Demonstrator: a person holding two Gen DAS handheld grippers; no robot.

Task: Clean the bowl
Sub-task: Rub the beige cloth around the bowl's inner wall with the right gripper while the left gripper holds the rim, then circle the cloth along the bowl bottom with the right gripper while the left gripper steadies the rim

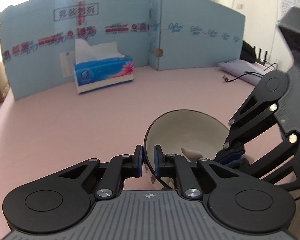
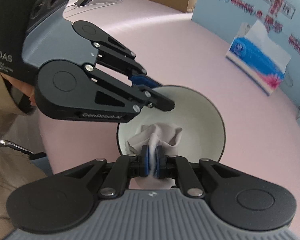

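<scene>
While the left tongs pinch the rim of the bowl and hold it tilted above the pink table, the right tongs are pressed onto a crumpled white tissue inside it, so wiping appears underway. Next, I judge, the soft wad must sweep round the smooth, glossy, dark-rimmed cream hollow without the rim slipping
</scene>
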